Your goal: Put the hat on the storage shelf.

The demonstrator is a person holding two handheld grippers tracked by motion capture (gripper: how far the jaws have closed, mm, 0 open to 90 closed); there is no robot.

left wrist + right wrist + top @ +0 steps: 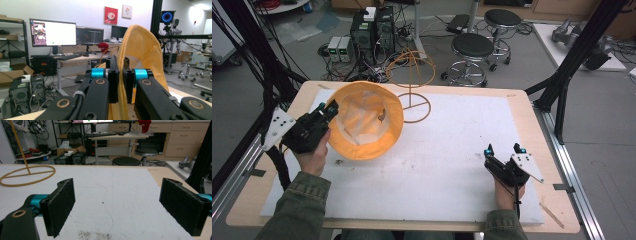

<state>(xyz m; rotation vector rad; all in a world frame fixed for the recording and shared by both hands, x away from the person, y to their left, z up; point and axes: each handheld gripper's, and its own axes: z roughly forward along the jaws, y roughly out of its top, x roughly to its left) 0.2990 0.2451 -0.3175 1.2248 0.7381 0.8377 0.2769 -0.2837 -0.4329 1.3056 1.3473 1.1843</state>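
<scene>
The left gripper [325, 111] has its jaws clenched on the brim of a yellow hat [364, 120], and in the left gripper view the yellow fabric [140, 47] runs up between the two black jaws and rises well above them, pinched flat at the edge. From the high view the hat hangs off the tips of those jaws with its hollow inside turned up toward the camera, its far rim tilted over the tabletop [442, 165] rather than lying flat on it; whether the low edge touches the white surface I cannot tell. Just beyond the hat, farther out from the left jaws, stands a wire hat stand [413, 82] with a ring base and a looped top, bare, nothing on it. The right gripper [504, 149] rests well apart, its jaws released and spread wide with only the white tabletop between them, and the stand's ring base [27, 175] lies far ahead of its left jaw. By my reading, the pickup is done: the hat is gripped and lifted. What is left is to carry it over the stand's top loop, settle it there, and let go.
</scene>
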